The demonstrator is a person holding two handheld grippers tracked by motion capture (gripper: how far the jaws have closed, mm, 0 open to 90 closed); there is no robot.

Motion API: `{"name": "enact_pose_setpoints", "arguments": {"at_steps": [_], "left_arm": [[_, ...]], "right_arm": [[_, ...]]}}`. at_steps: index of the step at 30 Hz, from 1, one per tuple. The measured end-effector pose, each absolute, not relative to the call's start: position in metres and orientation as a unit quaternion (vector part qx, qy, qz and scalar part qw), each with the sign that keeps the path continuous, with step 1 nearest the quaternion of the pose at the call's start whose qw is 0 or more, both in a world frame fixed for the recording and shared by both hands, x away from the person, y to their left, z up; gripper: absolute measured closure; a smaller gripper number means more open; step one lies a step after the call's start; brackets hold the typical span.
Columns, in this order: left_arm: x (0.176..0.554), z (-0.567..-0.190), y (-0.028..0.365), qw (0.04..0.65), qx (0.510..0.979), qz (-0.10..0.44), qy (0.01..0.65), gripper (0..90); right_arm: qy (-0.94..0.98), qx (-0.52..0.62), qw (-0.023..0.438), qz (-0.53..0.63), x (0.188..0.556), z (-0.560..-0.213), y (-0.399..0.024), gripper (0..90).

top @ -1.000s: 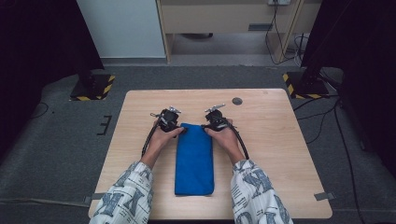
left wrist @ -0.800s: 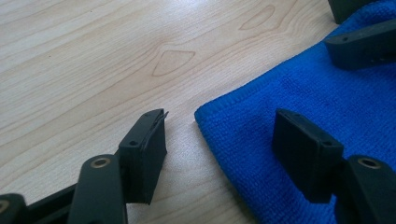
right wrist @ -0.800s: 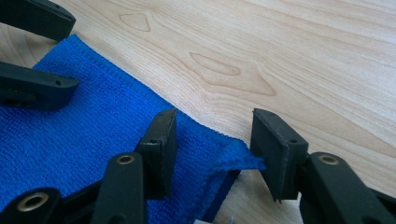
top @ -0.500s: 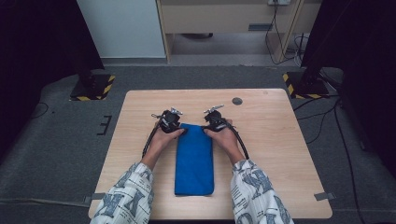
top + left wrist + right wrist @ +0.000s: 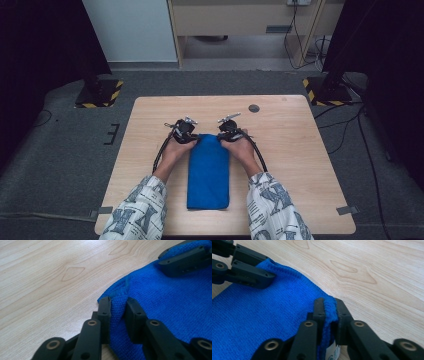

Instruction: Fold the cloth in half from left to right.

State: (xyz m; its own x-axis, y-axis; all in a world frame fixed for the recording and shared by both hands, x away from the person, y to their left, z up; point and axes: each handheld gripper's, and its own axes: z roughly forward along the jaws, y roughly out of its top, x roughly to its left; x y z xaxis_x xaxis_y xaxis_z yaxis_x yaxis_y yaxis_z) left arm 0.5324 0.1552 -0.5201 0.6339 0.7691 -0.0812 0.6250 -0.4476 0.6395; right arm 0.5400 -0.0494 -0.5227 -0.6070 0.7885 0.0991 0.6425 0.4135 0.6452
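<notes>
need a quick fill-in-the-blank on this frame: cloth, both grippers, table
1. The folded cloth is ____ in colour.
2. The left gripper has just been closing and pinches the cloth's ____ edge, farthest from the person.
3. The right gripper is shut on the ____.
4. The cloth lies on a ____ table.

Missing words: blue; far; cloth; wooden

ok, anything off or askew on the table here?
Nothing stands out. The blue cloth lies folded in a neat strip on the table, square to its edges. The left gripper and right gripper have just been closing and each pinches a far corner. No spills or damage.
</notes>
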Motion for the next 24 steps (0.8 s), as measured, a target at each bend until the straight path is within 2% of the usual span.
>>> {"name": "enact_pose_setpoints", "arguments": {"at_steps": [8, 24], "left_arm": [[0.532, -0.520, 0.154, 0.327, 0.842, 0.098, 0.418, 84.6], [0.528, -0.504, 0.143, 0.351, 0.837, 0.110, 0.405, 86.2]], "right_arm": [[0.831, 0.428, 0.105, 0.340, 0.541, -0.524, -0.051, 86.4], [0.826, 0.415, 0.121, 0.362, 0.537, -0.507, -0.064, 86.7]]}}
